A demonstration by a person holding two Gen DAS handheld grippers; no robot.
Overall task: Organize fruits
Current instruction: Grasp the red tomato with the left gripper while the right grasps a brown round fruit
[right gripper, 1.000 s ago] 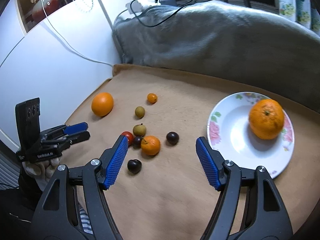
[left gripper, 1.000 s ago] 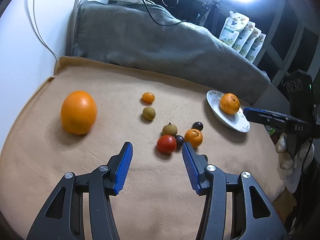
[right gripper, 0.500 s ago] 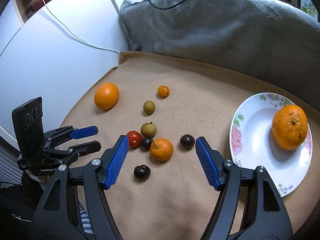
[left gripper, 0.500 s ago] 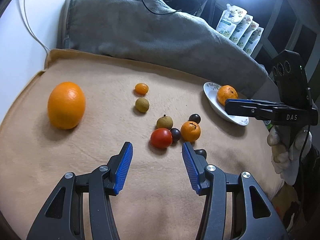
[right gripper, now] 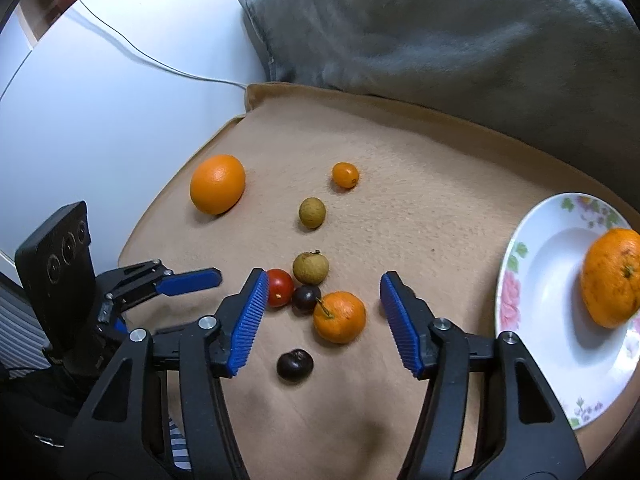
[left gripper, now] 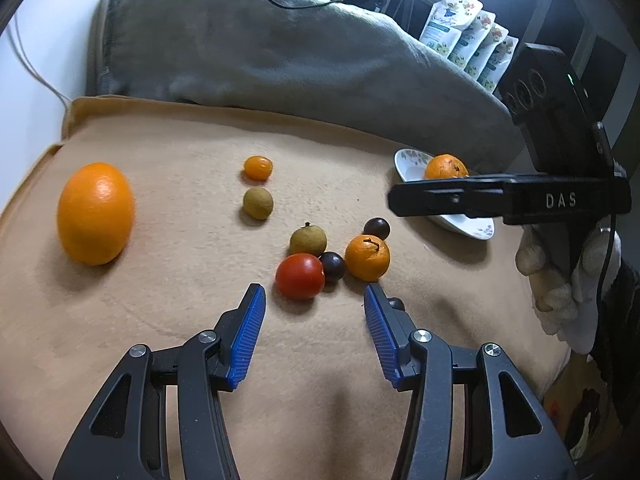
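Right gripper (right gripper: 322,316) nearer the fruit cluster than a second ago, jaws apart but closing, small mandarin (right gripper: 339,317) framed between, untouched: likely next for the plate (right gripper: 516,300) at three o'clock. Left gripper (left gripper: 312,330) apart, empty. Only the right wrist view shows fully the dark fruit (right gripper: 295,365) at six o'clock.

Each camera rides on a gripper and looks forward and down along its blue fingers at the tan blanket (left gripper: 168,152). The left wrist view faces the spread from the near edge, with the large orange (left gripper: 95,213) to its left and the floral plate (left gripper: 406,162) far right. The right wrist view sits closer over the plate (right gripper: 516,280). Both share the red tomato (left gripper: 300,276) cluster, and each sees the other gripper at its edge.
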